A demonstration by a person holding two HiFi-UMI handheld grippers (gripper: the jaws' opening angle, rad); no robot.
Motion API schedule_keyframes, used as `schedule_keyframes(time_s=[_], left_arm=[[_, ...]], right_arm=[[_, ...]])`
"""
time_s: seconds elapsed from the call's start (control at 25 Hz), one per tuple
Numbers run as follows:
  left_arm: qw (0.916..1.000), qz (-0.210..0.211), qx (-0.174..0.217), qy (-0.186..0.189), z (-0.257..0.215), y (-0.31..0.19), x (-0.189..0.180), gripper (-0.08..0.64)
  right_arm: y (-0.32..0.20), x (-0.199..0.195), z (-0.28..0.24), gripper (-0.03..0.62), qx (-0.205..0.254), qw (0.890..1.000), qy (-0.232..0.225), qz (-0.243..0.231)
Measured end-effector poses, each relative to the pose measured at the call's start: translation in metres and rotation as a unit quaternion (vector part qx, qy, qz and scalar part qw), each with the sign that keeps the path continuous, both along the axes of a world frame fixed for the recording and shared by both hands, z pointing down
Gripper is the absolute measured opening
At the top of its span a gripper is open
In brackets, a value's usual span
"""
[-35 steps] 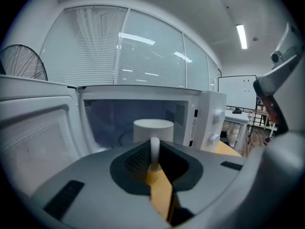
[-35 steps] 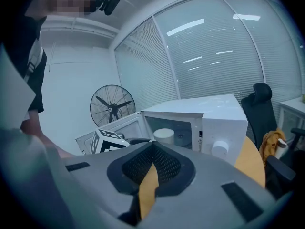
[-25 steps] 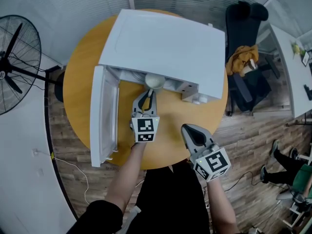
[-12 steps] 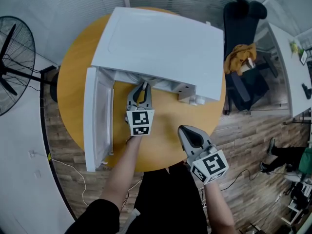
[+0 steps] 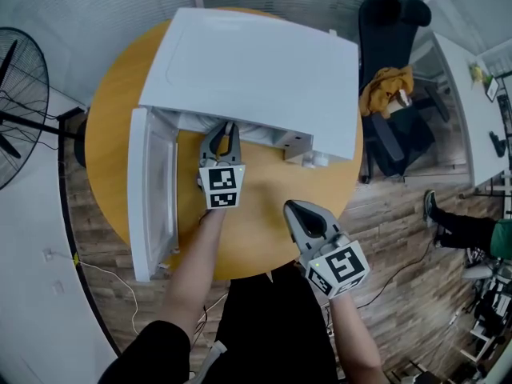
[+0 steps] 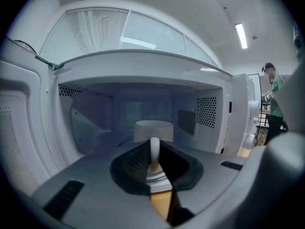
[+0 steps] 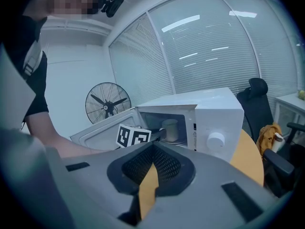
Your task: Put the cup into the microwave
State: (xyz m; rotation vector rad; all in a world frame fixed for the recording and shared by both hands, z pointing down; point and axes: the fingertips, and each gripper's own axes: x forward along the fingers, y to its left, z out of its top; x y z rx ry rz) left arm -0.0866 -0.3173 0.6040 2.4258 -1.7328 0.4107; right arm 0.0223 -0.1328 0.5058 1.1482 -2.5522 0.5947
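The white microwave stands on a round yellow table with its door swung open to the left. In the left gripper view the white cup stands inside the cavity, and my left gripper is shut on its handle. In the head view my left gripper reaches into the opening, and the microwave's top hides the cup. From the right gripper view the cup shows inside the microwave. My right gripper hovers shut over the table's near edge, holding nothing.
A standing fan is on the floor at the left. A black chair with a yellow garment stands to the right of the table. A person is at the far right. The microwave's dial faces the right gripper.
My left gripper has moved forward with the cup, from the microwave's opening into the cavity; the cup no longer shows in the head view. The right gripper has barely moved.
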Motion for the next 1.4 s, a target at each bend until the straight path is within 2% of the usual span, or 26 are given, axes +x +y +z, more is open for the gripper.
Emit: schedule_keyframes(time_s=[0.88,1.4], left_arm=[[0.9998,0.007,0.006,-0.017,0.006,-0.054,0.006,0.04],[0.9992,0.022,0.009,-0.03,0.009,-0.056,0.009,0.055]], right_arm=[[0.0,0.004,0.001,0.011,-0.004,1.0,0.006,0.006],[-0.001,0.005,0.001,0.011,-0.005,1.0,0.008,0.01]])
